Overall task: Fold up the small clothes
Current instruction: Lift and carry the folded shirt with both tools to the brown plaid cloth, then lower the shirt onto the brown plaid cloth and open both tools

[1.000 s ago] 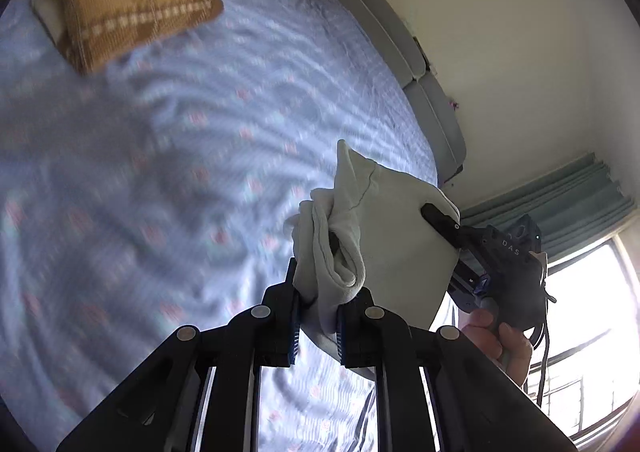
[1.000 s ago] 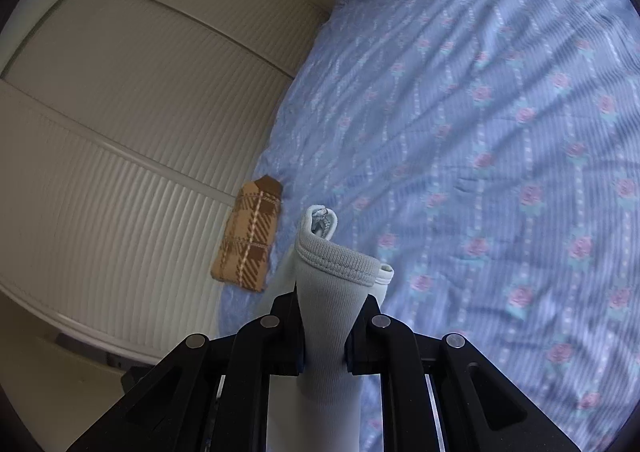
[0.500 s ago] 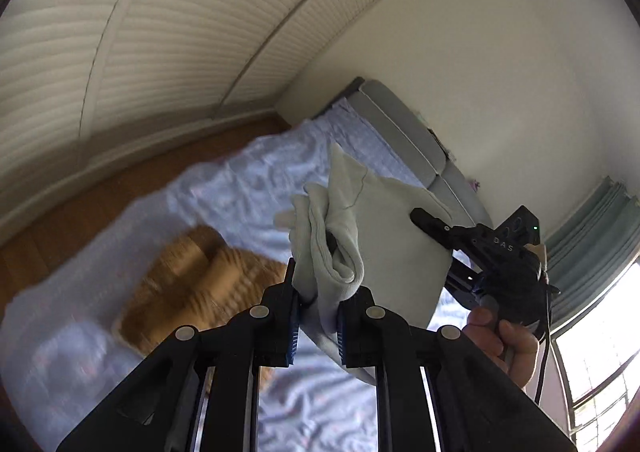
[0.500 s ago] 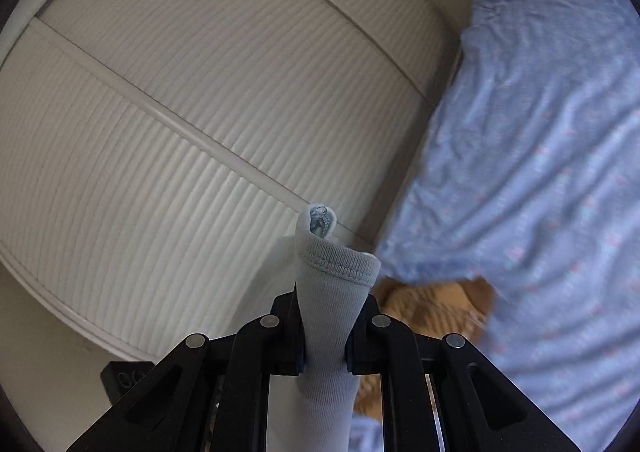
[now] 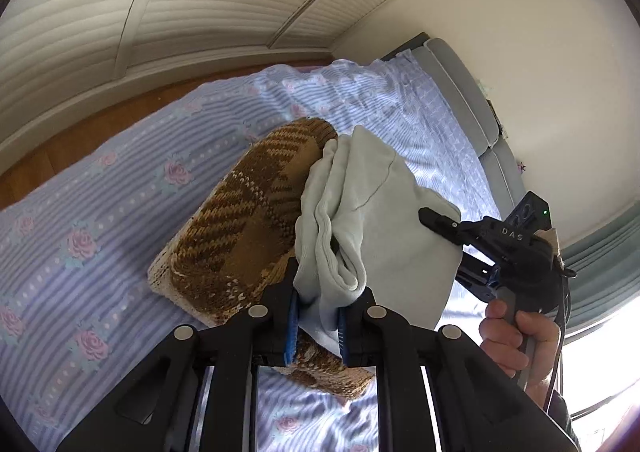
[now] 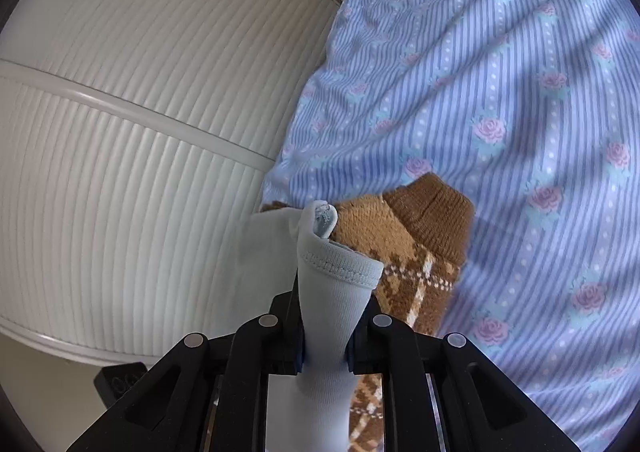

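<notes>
While swinging across from open bedsheet [image 5: 100, 211] toward the brown knitted garment [image 5: 240, 228], carrying the pale garment [image 5: 380, 219] stretched between 2 grippers: left gripper [image 5: 316, 326] clamping 1 bunched edge, right gripper [image 6: 324, 352] pinching the hemmed end. Now hovering just above the knit, probably nearing set-down on the folded pile.
</notes>
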Demonstrator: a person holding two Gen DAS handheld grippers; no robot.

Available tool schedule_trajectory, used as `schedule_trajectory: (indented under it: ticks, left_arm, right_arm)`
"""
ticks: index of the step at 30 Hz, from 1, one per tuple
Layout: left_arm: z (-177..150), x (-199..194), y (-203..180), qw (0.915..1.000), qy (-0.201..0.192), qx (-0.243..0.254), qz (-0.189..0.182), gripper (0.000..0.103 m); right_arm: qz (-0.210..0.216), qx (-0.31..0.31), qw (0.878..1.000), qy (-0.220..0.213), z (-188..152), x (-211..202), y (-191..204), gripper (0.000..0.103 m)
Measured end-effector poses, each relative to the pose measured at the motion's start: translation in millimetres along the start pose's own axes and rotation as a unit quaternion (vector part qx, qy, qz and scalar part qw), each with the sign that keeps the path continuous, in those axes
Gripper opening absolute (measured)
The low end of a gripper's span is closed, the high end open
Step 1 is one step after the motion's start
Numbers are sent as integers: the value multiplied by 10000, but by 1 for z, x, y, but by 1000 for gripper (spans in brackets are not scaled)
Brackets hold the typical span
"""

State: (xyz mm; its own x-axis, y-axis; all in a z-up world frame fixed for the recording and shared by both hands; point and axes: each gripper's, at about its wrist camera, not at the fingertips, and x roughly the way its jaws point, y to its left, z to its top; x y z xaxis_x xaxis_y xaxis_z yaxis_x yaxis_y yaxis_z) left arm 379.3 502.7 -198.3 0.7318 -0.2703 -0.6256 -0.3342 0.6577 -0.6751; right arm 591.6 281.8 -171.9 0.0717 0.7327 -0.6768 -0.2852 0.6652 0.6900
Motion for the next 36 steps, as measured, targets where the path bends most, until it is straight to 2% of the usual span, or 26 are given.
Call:
schedule_trajectory:
  ticks: [2,4,6,7,8,11,13,15,17,19,21,25,28,30,33,36]
  left_arm:
    - [-7,-4,-3,9999,-37,126,99,18]
    - [-12,-10,-9,9988,-153,363,276,20]
    - [-21,-25,-17,9942,-464,735,626,33]
    - [-27,-33,-24,9895,-671,985,823,37]
    - [-33,-40,-31,9832,-885,1263,975,43]
    - [-54,-52,-53,9625,-1311,2035,1227,51]
    - [-64,-50,-66,9506,-1496,2431,1218,56]
    - [-71,-43,-78,9393,-1617,2785,1186,59]
    - [-74,-33,-84,9379,-1559,2956,931,67]
    - [-70,-21,-86,9390,-1462,3015,779,73]
    - [-65,-5,-83,9388,-1325,3031,962,73]
    - [-55,17,-66,9466,-1090,2835,1082,73]
    - [-59,26,-62,9421,-1070,2960,1157,74]
    - [-63,32,-59,9419,-1067,2988,1106,78]
    - [-69,30,-61,9388,-1113,3048,1159,79]
    - [-74,20,-68,9372,-1219,3036,1208,79]
  right_arm:
    - [-81,-166,9998,-106,-6,-5,2,19]
    - [-276,-415,9985,-228,-15,-9,7,29]
    - [-688,-876,9929,-423,-22,-16,17,42]
    - [-899,-1160,9876,-563,-27,-20,23,43]
    - [-1106,-1474,9803,-710,-34,-25,29,44]
    - [-1480,-2324,9551,-1087,-54,-37,40,48]
    - [-1576,-2915,9338,-1350,-70,-41,49,54]
    - [-1618,-3428,9115,-1597,-82,-42,58,66]
    - [-1607,-3862,8908,-1773,-92,-40,65,71]
    - [-1524,-4182,8794,-1688,-95,-33,70,72]
    - [-1471,-4338,8761,-1502,-93,-27,74,72]
    - [-1526,-4363,8777,-1263,-83,-15,70,72]
    - [-1507,-4331,8806,-1192,-81,-8,64,72]
    - [-1463,-4295,8833,-1179,-82,-3,60,72]
    - [-1400,-4181,8894,-1209,-82,-1,58,72]
    - [-1483,-4147,8883,-1305,-84,-3,61,72]
